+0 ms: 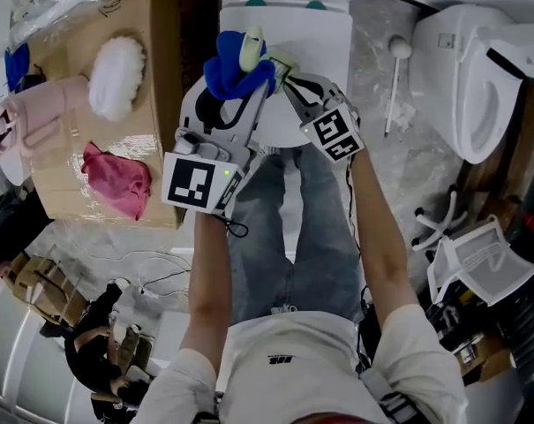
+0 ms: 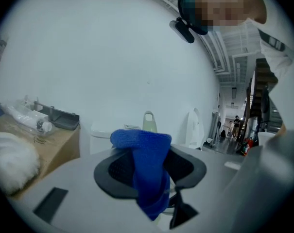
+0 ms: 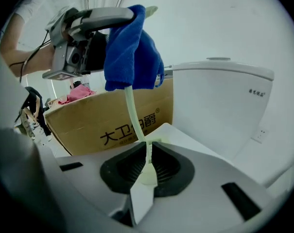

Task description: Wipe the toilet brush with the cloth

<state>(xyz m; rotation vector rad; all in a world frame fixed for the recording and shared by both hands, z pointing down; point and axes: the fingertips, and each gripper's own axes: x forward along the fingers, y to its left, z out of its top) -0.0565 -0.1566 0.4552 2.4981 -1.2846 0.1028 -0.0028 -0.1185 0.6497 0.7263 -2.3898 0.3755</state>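
**Toilet brush** [image 1: 251, 47]: upper centre of the head view, above the toilet [image 1: 324, 38]. Thin pale-green plastic stem; probably light, smooth and a little springy. The right gripper [image 3: 147, 152] has its fingers pressed together on the lower stem.

**Cloth** [image 1: 234, 78]: blue, soft, bunched over the brush's upper end. The left gripper [image 2: 149, 171] fingers pinch it.

**Handling:** grip low on the stem and firmly, since smooth plastic may twist. The cloth should give and slide along it.
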